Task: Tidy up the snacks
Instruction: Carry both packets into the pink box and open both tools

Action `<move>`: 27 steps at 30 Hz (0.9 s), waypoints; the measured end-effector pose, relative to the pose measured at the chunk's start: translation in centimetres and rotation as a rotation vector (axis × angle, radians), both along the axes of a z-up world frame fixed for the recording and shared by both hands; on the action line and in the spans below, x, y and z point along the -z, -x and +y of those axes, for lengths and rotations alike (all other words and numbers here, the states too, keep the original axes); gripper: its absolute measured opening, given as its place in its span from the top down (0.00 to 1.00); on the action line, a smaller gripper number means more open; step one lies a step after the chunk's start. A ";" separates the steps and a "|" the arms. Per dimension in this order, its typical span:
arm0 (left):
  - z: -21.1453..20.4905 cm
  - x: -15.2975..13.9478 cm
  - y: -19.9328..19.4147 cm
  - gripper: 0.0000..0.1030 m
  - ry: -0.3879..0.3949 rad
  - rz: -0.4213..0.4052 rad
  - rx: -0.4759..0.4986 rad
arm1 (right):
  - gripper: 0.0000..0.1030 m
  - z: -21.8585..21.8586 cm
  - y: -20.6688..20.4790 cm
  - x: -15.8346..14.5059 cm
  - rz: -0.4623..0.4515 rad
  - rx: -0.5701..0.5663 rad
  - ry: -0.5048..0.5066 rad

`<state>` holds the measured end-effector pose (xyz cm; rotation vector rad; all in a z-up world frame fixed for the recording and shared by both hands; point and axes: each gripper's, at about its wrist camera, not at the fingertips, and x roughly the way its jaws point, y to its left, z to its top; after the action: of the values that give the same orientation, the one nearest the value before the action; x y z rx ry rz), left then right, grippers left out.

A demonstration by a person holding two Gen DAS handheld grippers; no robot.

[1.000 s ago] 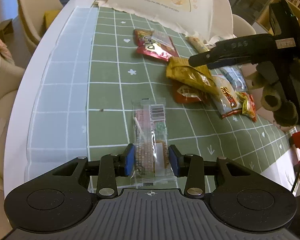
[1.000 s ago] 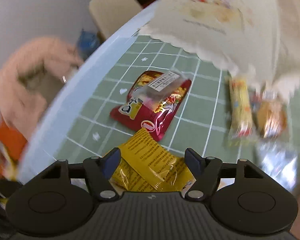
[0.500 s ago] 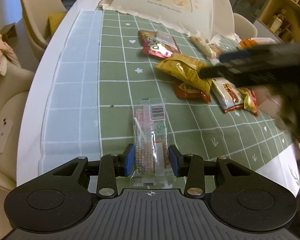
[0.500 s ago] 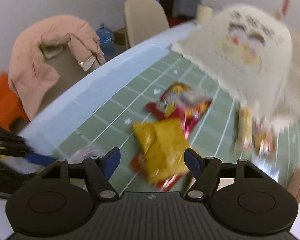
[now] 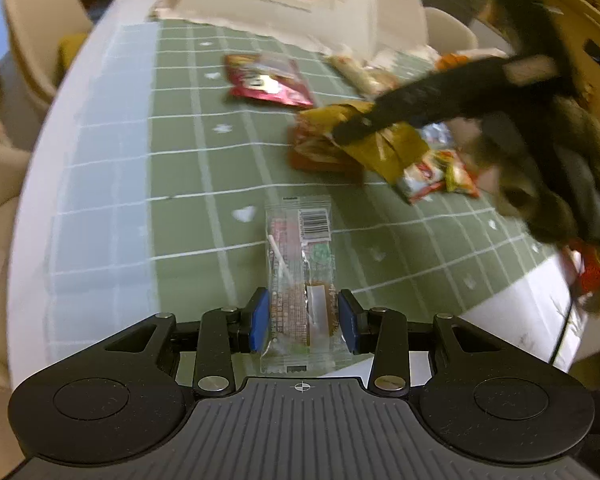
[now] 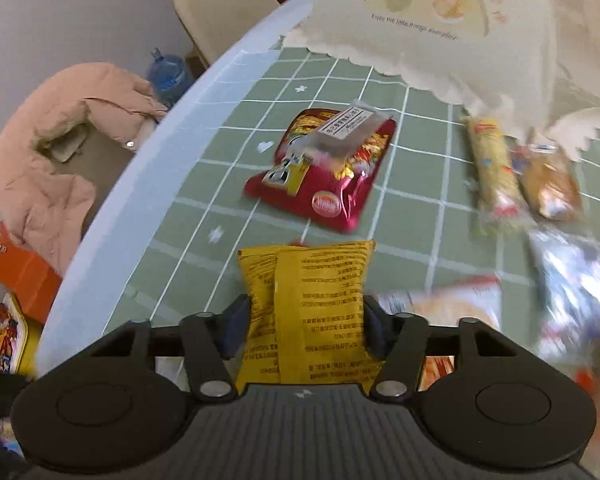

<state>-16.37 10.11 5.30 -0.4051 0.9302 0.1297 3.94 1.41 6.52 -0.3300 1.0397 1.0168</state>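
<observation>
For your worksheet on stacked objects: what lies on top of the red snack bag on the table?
A small clear packet with a white label lies across the upper part of the red snack bag. The part of the bag's print under it is hidden; the rest of the bag is uncovered.

Glossy crinkled red snack bag point(image 6: 324, 172), matt checked tablecloth point(image 6: 228, 184).

A barcode point(image 5: 314, 219) stands on the clear packet point(image 5: 300, 276); the cloth point(image 6: 440, 12) reads roughly "Enjoy the little things everyday"; other print is illegible.
</observation>
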 end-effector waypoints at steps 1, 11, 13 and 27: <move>-0.3 -0.1 -0.5 0.59 0.001 -0.004 0.023 | 0.47 -1.6 0.7 -0.5 -0.001 0.010 -0.007; -6.2 -3.3 -6.8 0.59 0.026 -0.111 0.396 | 0.47 -18.6 5.2 -3.6 -0.174 0.425 0.012; -7.7 -4.6 -8.9 0.59 0.013 -0.145 0.483 | 0.47 -21.3 5.5 -3.6 -0.185 0.520 0.014; -13.1 -6.5 -30.1 0.55 0.173 -0.366 0.396 | 0.47 -25.9 4.6 -3.1 -0.243 0.656 -0.013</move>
<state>13.75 -3.00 11.83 -0.3810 0.6452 -0.3787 -0.66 -24.52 9.67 -0.0814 0.8333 0.3807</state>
